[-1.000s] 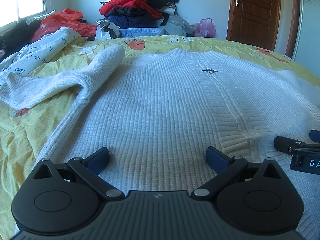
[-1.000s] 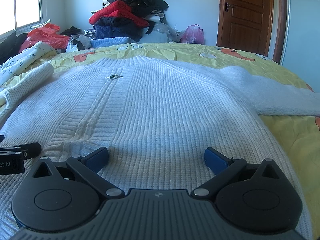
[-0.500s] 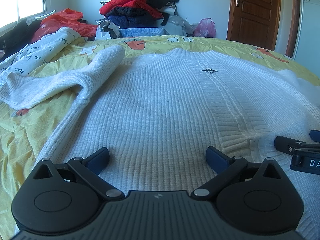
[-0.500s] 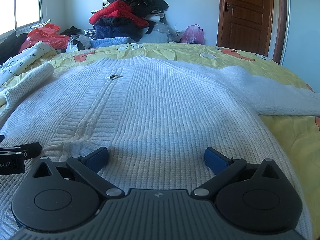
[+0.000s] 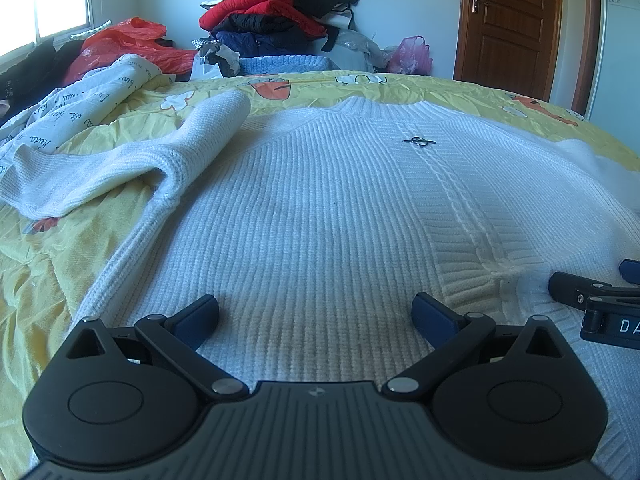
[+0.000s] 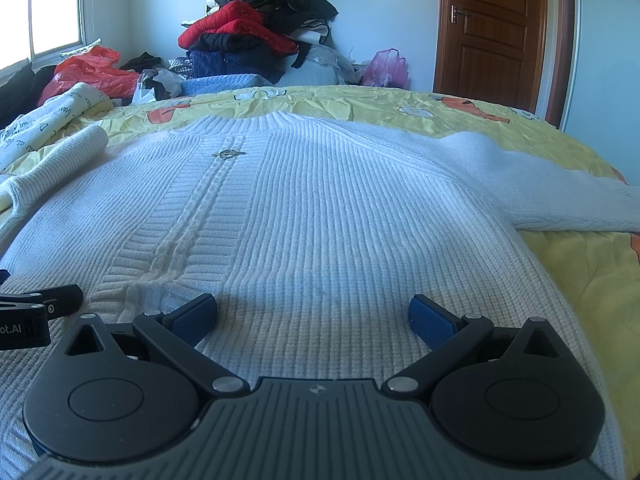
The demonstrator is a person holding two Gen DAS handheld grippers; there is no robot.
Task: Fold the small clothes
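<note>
Both tongs sit low over the hem end of a white ribbed knit sweater (image 5: 320, 208), side by side. On the left gripper (image 5: 316, 314) the two blue-padded fingers (image 5: 198, 316) are spread wide apart, with nothing between them but the knit below. The right gripper (image 6: 312, 314) has its fingers (image 6: 434, 320) spread just as wide, also empty. Whether the pads actually press on the wool or hang just above it is hard to tell from these low angles.

From the left wrist view, the black tip of the right gripper shows at the right edge, near the foot of the cable-stitch band that runs up the middle of the sweater.

That sweater lies flat, front up, on a yellow printed bedspread (image 6: 580, 272), collar away from the cameras, a small metal ornament (image 5: 419, 141) below the neck. Its left sleeve (image 5: 120, 168) is bent back on itself beside the body; the right sleeve (image 6: 552, 196) stretches out sideways across the bedspread.

Beyond the bed, a heap of red and dark clothing (image 6: 256, 28) rises against the pale wall, with a brown wooden door (image 6: 496, 32) to its right.
</note>
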